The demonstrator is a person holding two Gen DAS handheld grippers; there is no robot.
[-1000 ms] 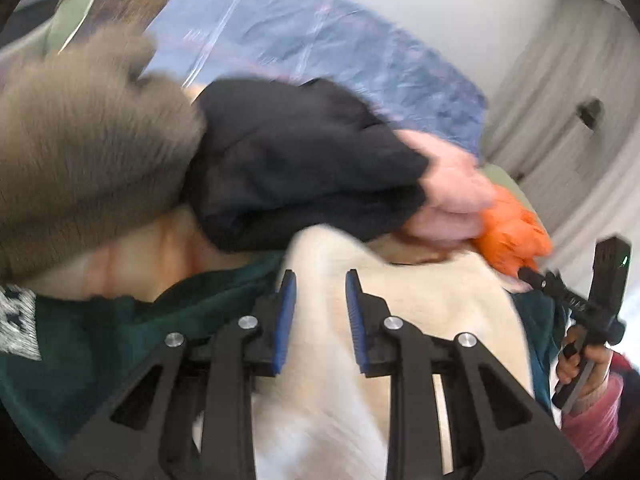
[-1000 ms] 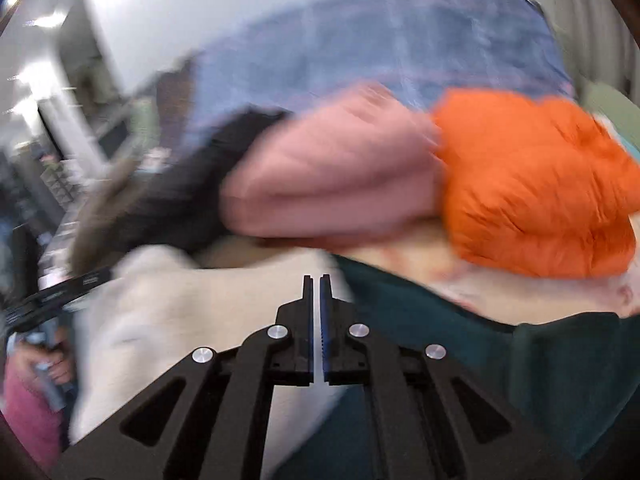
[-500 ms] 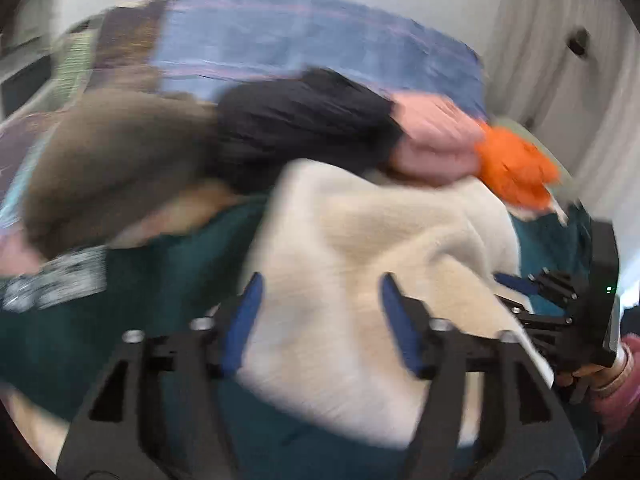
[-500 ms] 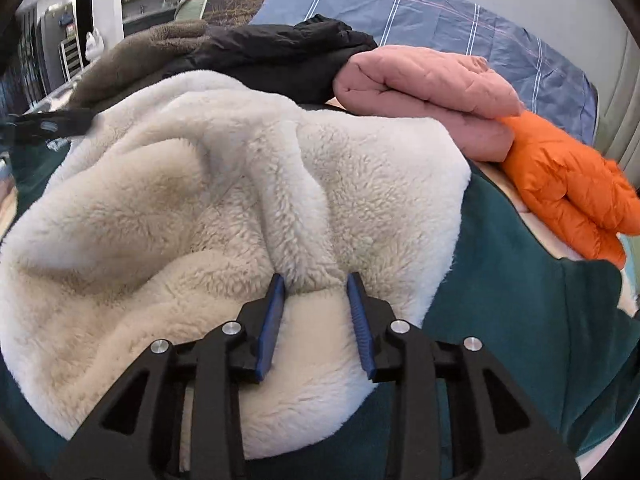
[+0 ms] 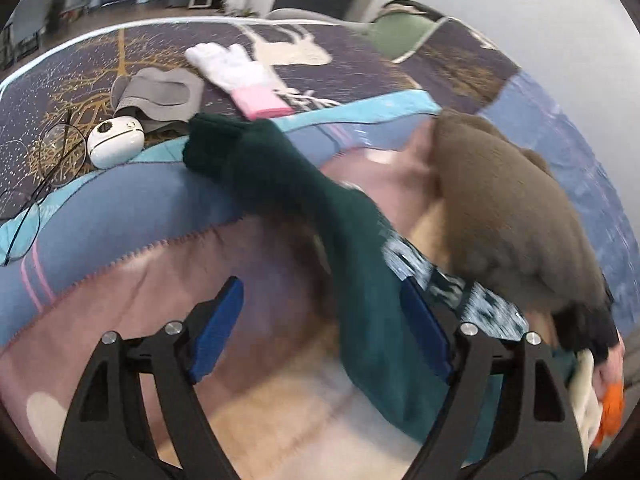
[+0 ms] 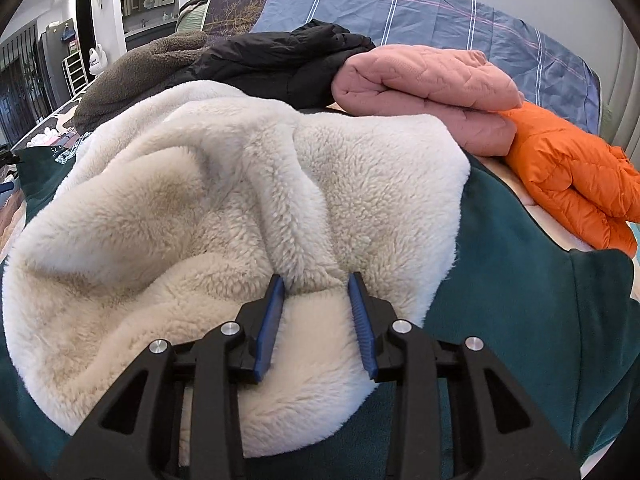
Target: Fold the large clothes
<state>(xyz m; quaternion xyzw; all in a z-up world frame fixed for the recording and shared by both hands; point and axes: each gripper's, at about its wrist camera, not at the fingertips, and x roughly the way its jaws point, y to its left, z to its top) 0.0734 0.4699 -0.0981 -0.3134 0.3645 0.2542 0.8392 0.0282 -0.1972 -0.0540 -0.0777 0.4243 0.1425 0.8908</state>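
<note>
One cream fleece, one green garment, four folded jackets: brown, black, pink, orange.

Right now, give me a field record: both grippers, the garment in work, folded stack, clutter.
left gripper: jaws opening, nothing pinched; dark green sleeve runs across in front
right gripper: part open, pads either side of a ridge of the cream fleece lining, grip unclear
garment in work: dark green jacket, fleece lining facing up
folded stack: brown fleece, black jacket, pink quilted jacket, orange puffer
clutter: glasses, white round device, white and pink glove
</note>
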